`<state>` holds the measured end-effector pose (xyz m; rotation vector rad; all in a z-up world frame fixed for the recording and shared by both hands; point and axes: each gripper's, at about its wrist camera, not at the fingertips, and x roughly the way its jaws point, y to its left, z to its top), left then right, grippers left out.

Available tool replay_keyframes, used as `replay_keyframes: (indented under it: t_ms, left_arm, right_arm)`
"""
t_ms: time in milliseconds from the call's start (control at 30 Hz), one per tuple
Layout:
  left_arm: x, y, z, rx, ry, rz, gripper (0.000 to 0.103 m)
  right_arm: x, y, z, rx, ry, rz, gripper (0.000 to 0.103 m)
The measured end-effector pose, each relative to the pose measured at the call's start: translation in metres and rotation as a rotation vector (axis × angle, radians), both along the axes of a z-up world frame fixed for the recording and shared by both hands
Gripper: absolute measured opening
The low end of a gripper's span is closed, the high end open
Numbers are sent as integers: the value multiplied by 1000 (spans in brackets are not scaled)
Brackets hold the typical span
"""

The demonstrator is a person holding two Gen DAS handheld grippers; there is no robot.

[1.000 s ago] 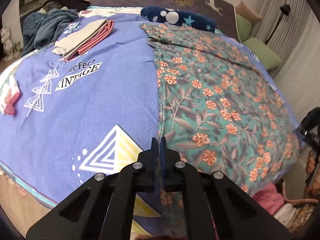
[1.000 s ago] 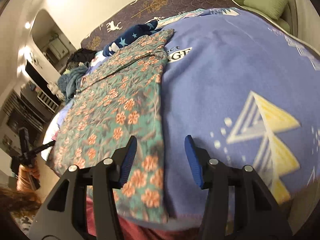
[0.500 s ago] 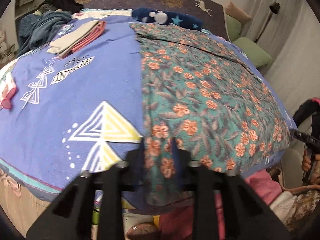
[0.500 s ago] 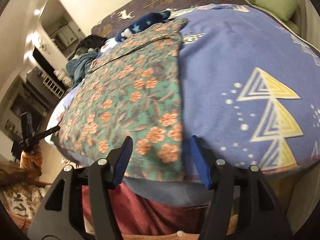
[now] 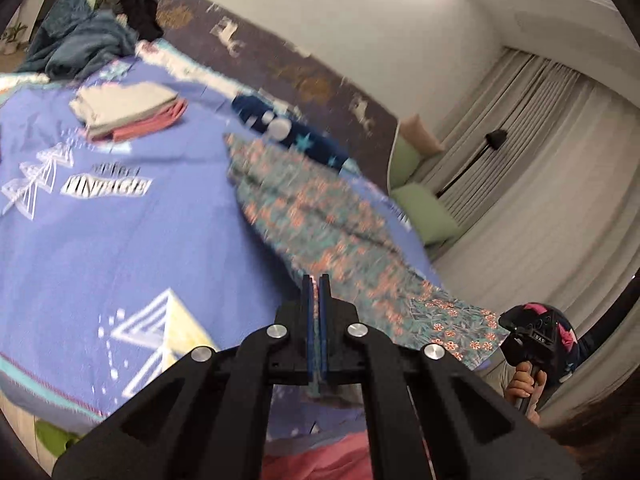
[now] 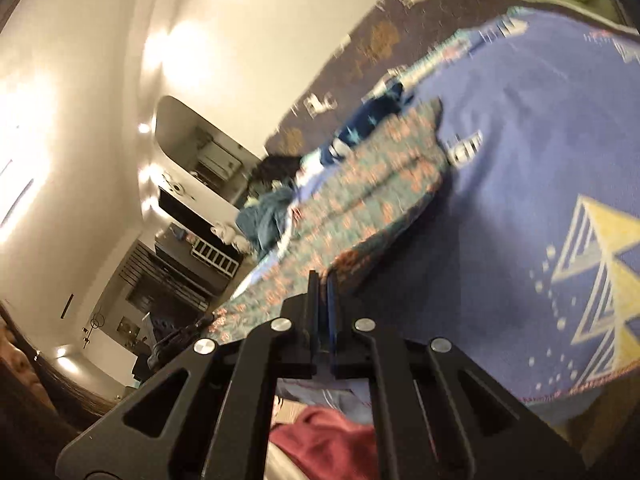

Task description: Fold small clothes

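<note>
Both claws clamp the near hem of the teal floral cotton garment (image 5: 320, 216), lying lengthwise on the purple printed bedspread (image 5: 120, 240): left gripper (image 5: 316, 292), right gripper (image 6: 322, 292) (jaws just closed on fabric). Lift both corners evenly; carry toward the far hem, keeping edges taut.

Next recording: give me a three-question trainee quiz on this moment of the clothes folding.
1. True or false: the floral garment lies fully flat on the blue blanket.
2. Which holds the garment: A left gripper alone, B right gripper alone, C both?
3. Fill in: the folded stack shows grey and ____ cloth.
Key: 1 false, its near edge is raised. 2 C, both sets of fingers have just closed on it. 3 pink.
</note>
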<state>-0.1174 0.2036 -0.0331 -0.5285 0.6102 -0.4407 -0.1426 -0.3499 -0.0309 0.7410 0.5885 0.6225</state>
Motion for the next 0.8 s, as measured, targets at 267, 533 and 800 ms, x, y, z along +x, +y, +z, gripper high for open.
replay_keyframes:
  t_ms: [267,533,800]
  left_arm:
    - [12,-12,20,97,-47,5,1]
    - [31,1,2,57,31,44,1]
    - [80,-7,39,87,-51,65,1]
  right_arm:
    - [19,3,31,-73,-60,-43,3]
    - [47,17,22,-142,-7,-51,3]
    - [95,18,55,-171,-53,-109,3]
